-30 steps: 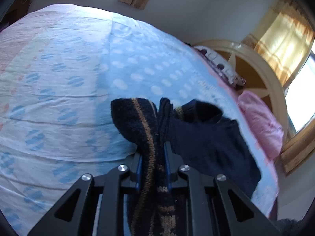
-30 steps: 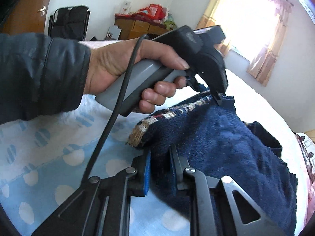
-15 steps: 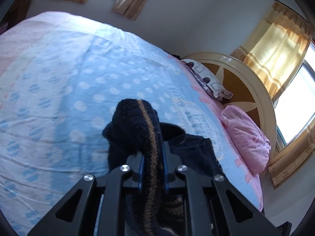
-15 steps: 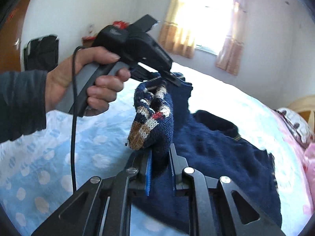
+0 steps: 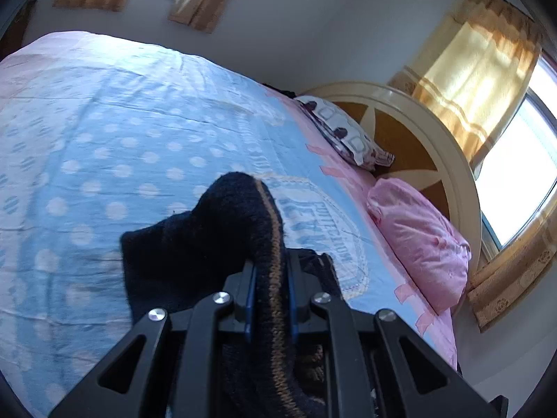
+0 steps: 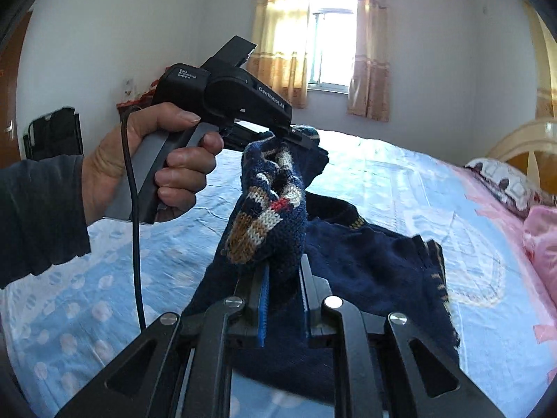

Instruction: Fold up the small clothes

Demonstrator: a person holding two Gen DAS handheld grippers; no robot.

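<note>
While I lift the sweater (image 6: 365, 254) off the bed (image 5: 104, 132), L gripper (image 5: 269, 299) & R gripper (image 6: 283, 299) clamp its hem, probably to fold it toward the pink pillow (image 5: 417, 240).

Daylight enters through the curtained window (image 6: 330, 41), which is overexposed and glaring. The bedsheet (image 5: 104, 146) looks slightly blurred near the bottom. Fisheye distortion bends the edges; corners are dark.

White lettering on the black body of the left tool (image 6: 299, 136) – "GenRobot.AI" along its side, and "Data Acquisition System" in small lines on the rear housing, left of frame centre. The blue bed sheet (image 5: 104, 139) carries an embroidered oval of letters – too warped to read.
</note>
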